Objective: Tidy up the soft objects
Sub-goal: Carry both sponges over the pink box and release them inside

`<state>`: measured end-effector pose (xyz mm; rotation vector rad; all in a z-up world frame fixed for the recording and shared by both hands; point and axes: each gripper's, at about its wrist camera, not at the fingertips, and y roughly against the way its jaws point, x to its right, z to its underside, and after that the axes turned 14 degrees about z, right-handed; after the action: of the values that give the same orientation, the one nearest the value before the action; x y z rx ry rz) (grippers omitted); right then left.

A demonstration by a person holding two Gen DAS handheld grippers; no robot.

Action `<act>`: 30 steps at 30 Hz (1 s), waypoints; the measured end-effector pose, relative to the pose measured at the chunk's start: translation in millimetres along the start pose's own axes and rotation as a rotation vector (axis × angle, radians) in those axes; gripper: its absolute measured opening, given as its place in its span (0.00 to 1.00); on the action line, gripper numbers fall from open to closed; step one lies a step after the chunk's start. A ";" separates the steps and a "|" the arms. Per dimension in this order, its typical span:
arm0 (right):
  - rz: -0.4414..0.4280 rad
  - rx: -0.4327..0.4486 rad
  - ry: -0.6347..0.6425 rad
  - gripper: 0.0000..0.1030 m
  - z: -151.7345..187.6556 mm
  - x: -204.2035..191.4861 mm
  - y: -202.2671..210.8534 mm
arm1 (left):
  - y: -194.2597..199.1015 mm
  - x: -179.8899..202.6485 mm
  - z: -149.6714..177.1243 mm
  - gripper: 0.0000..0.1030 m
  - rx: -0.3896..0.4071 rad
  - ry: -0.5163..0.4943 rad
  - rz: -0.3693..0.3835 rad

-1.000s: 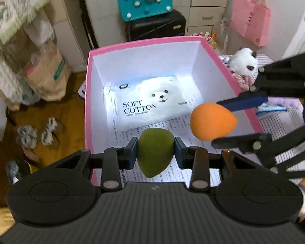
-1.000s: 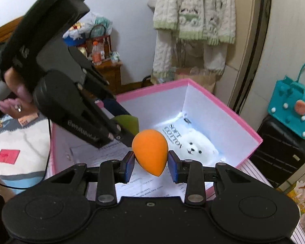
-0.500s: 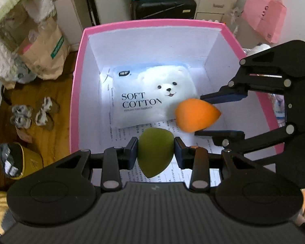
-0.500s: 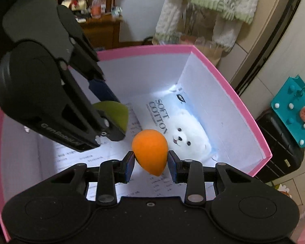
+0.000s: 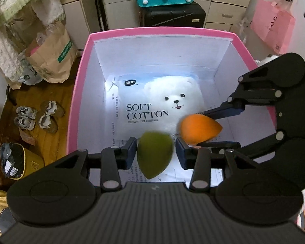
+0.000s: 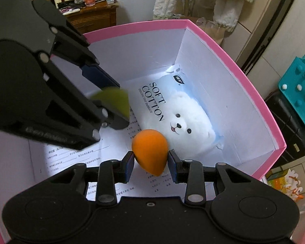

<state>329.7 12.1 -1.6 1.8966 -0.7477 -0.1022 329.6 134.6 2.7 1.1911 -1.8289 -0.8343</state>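
Left tool (image 5: 155,151) at lower centre has just been opening, pads clear of the blurred green sponge (image 5: 154,156); right tool (image 6: 151,162) pinches the orange sponge (image 6: 150,152) over the pink box (image 6: 254,93).

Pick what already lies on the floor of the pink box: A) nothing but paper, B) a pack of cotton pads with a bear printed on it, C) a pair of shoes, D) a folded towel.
B: the bear-printed cotton pad pack lies flat in the pink box, partly on printed sheets.
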 end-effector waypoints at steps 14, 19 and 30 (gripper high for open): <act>-0.041 0.049 -0.113 0.49 2.5 5.0 16.2 | 23.3 3.5 5.9 0.47 0.072 0.000 0.033; -0.073 0.083 -0.200 0.49 11.3 7.9 42.9 | 45.7 9.7 12.7 0.49 0.095 -0.018 0.018; -0.052 0.181 -0.333 0.49 42.7 2.7 107.8 | 97.1 25.5 50.1 0.60 0.154 -0.087 0.035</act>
<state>266.5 -51.4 72.1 2.0985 -0.9576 -0.4028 238.8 149.6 66.9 1.2317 -2.0092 -0.7466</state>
